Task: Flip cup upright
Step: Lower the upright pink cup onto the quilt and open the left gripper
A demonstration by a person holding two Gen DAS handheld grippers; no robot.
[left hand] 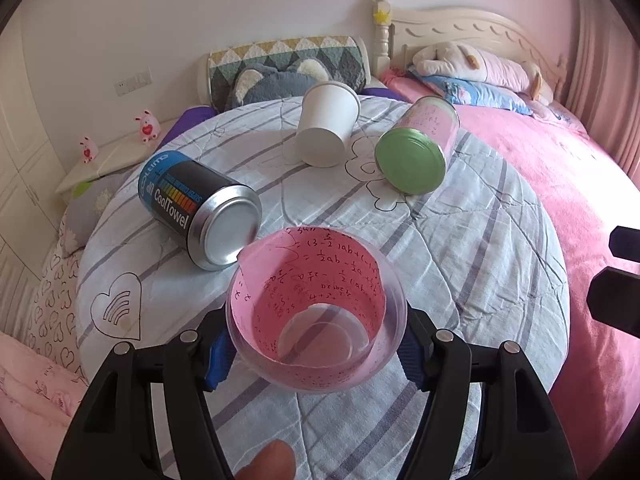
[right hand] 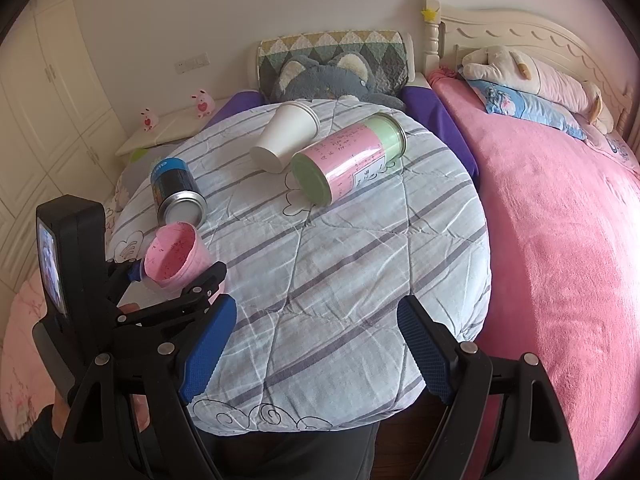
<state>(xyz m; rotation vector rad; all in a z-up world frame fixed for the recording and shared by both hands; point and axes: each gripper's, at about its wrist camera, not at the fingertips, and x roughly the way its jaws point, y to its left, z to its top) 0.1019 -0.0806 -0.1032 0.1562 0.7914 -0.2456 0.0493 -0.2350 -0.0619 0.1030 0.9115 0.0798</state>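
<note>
A clear plastic cup lined with pink written paper stands mouth-up in my left gripper, whose blue pads press its two sides. It also shows in the right wrist view, tilted slightly, at the left edge of the round table. My right gripper is open and empty over the table's near edge. A white paper cup lies on its side at the far side of the table; it also shows in the right wrist view.
A blue and black CoolTowel can lies on its side just behind the held cup. A green-lidded jar with pink paper lies beside the white cup. The striped quilted table cover is wrinkled. A pink bed is on the right.
</note>
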